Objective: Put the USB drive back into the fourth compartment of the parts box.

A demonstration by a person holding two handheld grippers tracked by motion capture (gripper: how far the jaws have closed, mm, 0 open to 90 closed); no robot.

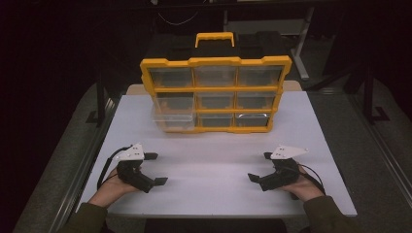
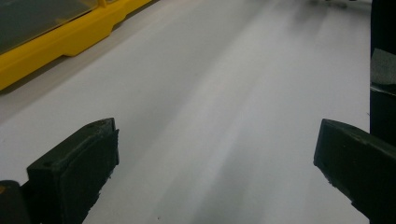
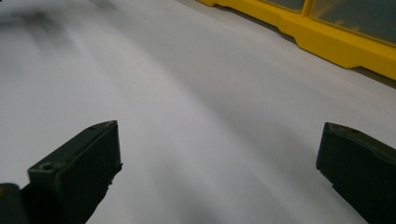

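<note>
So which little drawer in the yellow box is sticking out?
The bottom-left drawer of the yellow organizer. Its clear front juts toward the person, while the other eight sit flush in the frame.

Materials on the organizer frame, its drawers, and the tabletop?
Organizer frame: yellow moulded plastic, by its look; satin sheen, rounded edges. Drawers: clear plastic, likely; see-through fronts, glossy glints. Tabletop: white, matte, smooth board; probably laminate, but its core can't be told.

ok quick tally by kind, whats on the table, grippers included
yellow drawer organizer: 1
clear drawers in its front: 9, the bottom left drawer partly pulled out
handheld grippers: 2, left gripper and right gripper, both open with nothing between the fingers
total: 12
</note>
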